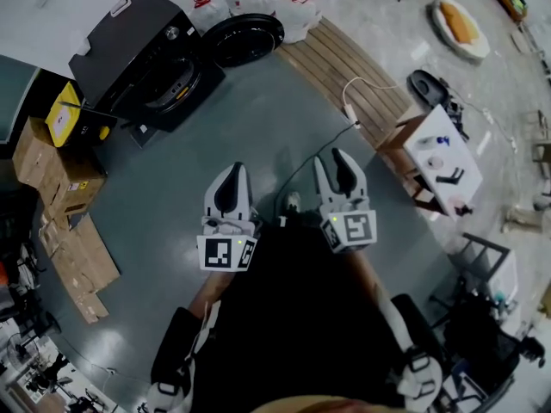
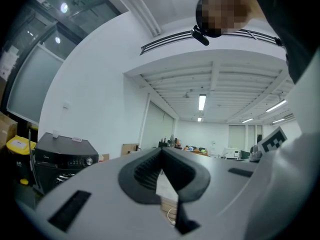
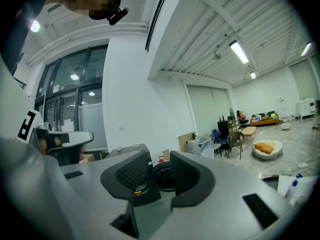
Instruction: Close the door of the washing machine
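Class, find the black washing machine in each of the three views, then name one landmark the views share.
Head view: washing machine at upper left, its round door swung open to its right.
Left gripper view: lower left, near the edge.
Right gripper view: just left of centre, low.
Shared landmark: the white wall behind the machine.

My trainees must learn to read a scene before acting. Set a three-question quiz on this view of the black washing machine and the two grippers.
1. True or false: the round black door of the black box-shaped washing machine stands open.
2. Of the left gripper and right gripper, which has its jaws apart? A left; B right; C both.
3. Fill in: the small box beside the machine is coloured ____.
Key: 1 true; 2 B; 3 yellow.
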Demonstrator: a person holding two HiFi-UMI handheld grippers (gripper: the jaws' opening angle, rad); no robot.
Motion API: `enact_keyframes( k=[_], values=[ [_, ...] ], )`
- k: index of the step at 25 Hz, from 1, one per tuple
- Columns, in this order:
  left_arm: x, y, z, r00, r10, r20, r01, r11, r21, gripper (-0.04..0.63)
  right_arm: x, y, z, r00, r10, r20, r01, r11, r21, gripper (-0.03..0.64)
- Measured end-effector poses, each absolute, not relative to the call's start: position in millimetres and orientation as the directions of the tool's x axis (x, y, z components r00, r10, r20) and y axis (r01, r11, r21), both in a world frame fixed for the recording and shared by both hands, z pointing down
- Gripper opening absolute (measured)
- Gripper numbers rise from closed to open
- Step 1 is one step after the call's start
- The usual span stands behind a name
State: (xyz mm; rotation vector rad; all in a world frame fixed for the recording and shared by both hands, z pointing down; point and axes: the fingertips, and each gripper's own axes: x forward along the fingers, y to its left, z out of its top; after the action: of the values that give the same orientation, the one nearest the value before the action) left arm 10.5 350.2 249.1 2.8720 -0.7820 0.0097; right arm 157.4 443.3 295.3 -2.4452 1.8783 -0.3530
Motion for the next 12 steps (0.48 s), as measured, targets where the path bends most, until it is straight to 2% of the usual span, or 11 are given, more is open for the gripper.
enact_keyframes(
  k=[12],
  values=[
    [51.9,331.4,257.3,0.834,-0.545,0.091,-0.552,-0.822,0.137,0.006,207.3,410.5,308.5,0.172,-0.971,0.164,-0.962,-0.202,-0.185,0.136]
  ],
)
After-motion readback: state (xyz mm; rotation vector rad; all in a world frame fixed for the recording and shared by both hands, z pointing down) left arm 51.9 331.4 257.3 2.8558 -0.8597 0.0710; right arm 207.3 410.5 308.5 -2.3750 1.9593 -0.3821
